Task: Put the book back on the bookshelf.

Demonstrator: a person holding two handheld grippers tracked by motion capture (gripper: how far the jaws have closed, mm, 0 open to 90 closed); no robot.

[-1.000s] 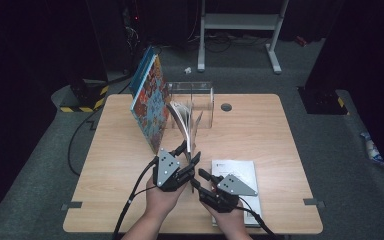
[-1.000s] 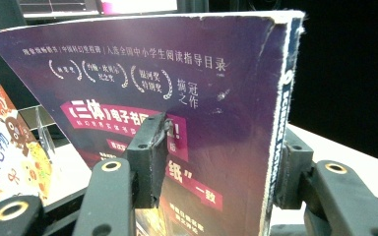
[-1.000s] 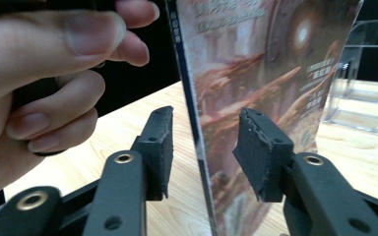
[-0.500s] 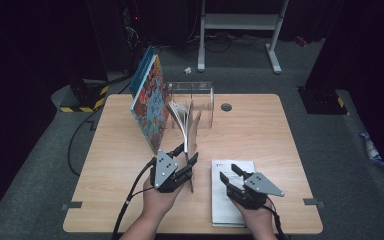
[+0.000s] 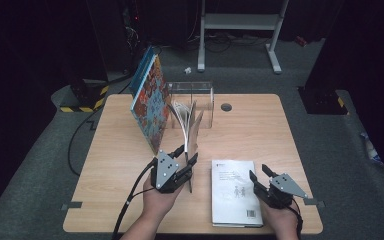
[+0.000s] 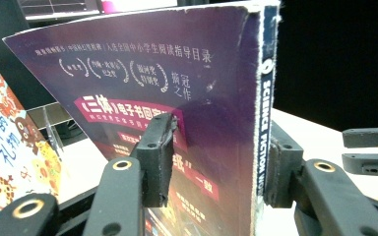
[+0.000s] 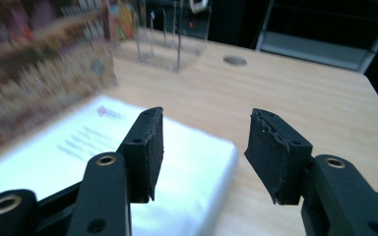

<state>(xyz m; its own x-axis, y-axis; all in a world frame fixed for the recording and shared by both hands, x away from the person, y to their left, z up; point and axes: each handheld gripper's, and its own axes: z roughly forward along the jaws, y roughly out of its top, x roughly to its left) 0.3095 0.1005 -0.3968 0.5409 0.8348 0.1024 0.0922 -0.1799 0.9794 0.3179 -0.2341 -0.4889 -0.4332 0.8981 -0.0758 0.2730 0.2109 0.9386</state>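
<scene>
A purple paperback [image 5: 194, 131] stands upright on the table with its pages fanned. My left gripper [image 5: 189, 153] is shut on its near edge. In the left gripper view one pad presses the cover [image 6: 202, 88] and the other sits behind the spine, and the left gripper [image 6: 216, 147] jaws have just been closing on it. A white book [image 5: 232, 190] lies flat at the front right. My right gripper [image 5: 259, 172] hovers by its right edge, open. Its jaws have just been opening, and nothing is between them in the right gripper view [image 7: 204, 142], where the white book [image 7: 78, 147] lies below.
A large colourful picture book [image 5: 150, 102] leans upright left of the purple one. A clear acrylic book stand [image 5: 200, 97] sits at the table's far edge, with a round cable hole [image 5: 226, 107] to its right. Bare wood [image 5: 280, 135] spans the right half.
My right gripper has moved right, from beside the left gripper across the white book to its right edge. The left gripper and purple book have stayed in place.
</scene>
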